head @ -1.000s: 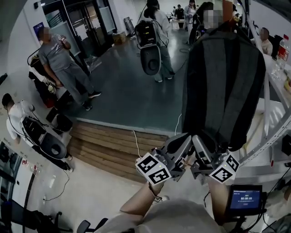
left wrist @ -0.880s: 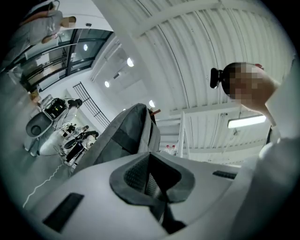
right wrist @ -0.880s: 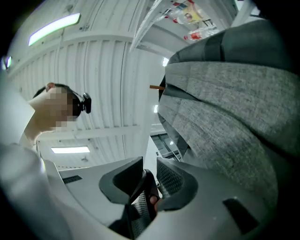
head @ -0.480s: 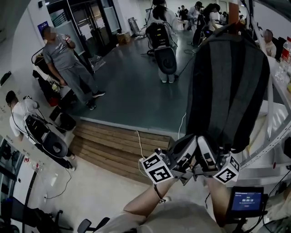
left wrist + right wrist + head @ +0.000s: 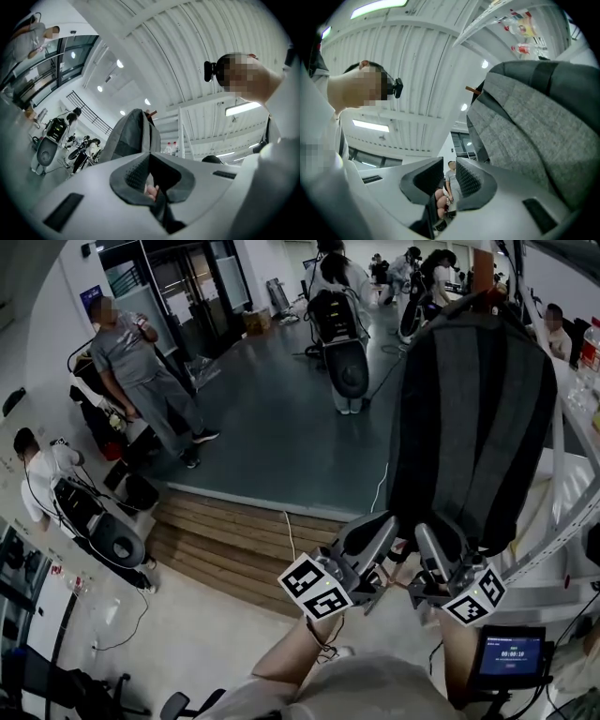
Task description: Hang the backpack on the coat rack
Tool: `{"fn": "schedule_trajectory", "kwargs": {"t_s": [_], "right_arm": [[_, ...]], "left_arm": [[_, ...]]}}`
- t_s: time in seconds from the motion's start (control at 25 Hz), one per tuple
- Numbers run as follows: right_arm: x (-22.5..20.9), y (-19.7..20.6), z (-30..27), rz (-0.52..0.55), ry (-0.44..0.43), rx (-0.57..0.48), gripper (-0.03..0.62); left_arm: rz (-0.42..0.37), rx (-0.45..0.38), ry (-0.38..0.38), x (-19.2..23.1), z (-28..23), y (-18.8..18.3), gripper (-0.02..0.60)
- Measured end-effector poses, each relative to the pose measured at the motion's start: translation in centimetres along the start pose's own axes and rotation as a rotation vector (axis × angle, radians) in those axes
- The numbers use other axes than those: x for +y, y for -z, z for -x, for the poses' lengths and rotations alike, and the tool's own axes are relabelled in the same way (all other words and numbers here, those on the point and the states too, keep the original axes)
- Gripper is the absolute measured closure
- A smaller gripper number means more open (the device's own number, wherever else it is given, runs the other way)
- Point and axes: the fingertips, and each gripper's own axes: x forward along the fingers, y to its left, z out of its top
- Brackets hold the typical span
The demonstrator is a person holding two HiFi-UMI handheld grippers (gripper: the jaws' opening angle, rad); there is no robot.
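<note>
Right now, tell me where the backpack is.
Head view, right side: the backpack hangs under the brown post, just above the left gripper and right gripper.

Grey floor (image 5: 272, 427), wooden steps (image 5: 225, 545), glass doors (image 5: 178, 287); ribbed white ceiling (image 5: 178, 51), strip lights (image 5: 241, 108).

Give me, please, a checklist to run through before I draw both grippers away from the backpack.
1. Backpack hangs upright below the coat rack: ok.
2. Its top loop is seated on the rack: cannot tell, too small in the head view.
3. Left gripper is free of fabric: ok, jaws shut on nothing.
4. Right gripper is free of fabric: ok, jaws slightly apart, nothing between them.
</note>
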Motion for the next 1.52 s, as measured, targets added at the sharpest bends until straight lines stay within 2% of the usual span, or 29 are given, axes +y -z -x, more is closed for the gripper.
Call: {"fn": "schedule_trajectory", "kwargs": {"t_s": [0.28,0.44,0.72,1.12,1.52], "right_arm": [[-0.9,-0.8,0.9,0.160,0.048,0.071,0.502],[-0.6,-0.6,0.6,0.195,0.043,0.101,0.502],[-1.3,0.2,0.8,0.142,0.068,0.123,0.513],[-1.1,0.5,1.0,0.158,0.091,0.135,0.520],[-4.1,0.4,2.9,0.168,0.140,0.142,0.520]], "left_arm": [[-0.068,0.027,-0.063,1.0,0.9,0.0,0.575],[-0.091,0.050,-0.067,0.9,0.7,0.3,0.575],[-0.101,0.063,-0.064,0.7,0.7,0.5,0.575],[-0.094,0.088,-0.059,0.6,0.6,1.0,0.575],[-0.063,0.105,-0.035,1.2,-1.6,3.8,0.575]]}}
